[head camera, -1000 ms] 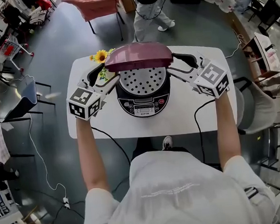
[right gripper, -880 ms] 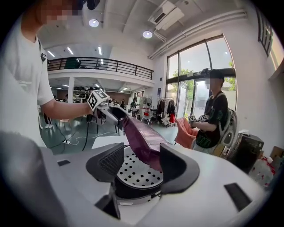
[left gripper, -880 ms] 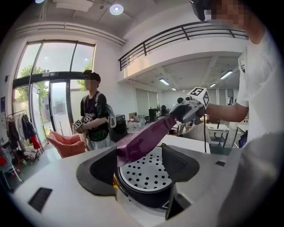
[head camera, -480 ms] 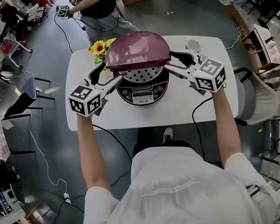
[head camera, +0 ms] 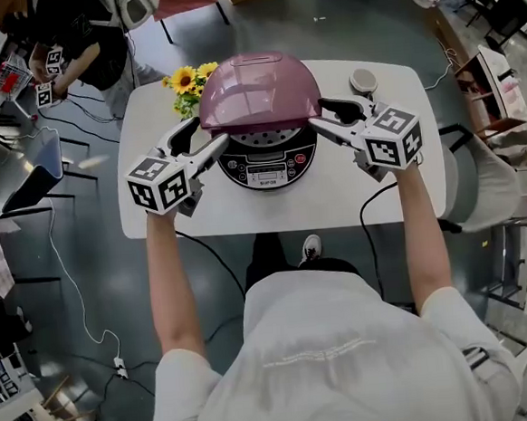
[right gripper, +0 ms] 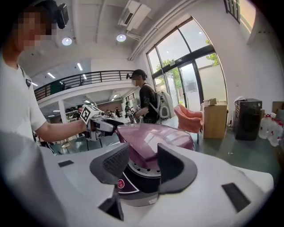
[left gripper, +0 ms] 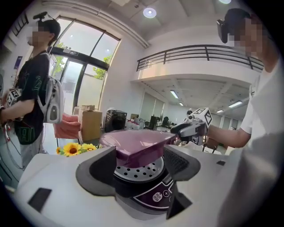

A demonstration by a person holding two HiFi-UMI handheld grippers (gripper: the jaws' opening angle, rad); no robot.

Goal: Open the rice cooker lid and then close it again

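Purple lid (head camera: 259,92) has dropped lower over rice cooker (head camera: 269,166); left gripper (head camera: 205,133) and right gripper (head camera: 320,114) jaws, just closing, loosely straddle its corners, unclamped.

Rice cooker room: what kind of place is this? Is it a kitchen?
Probably not a kitchen: it looks like a big lab or workshop hall. There's an upstairs balcony railing, tall glass windows, and another person holding marker cubes.
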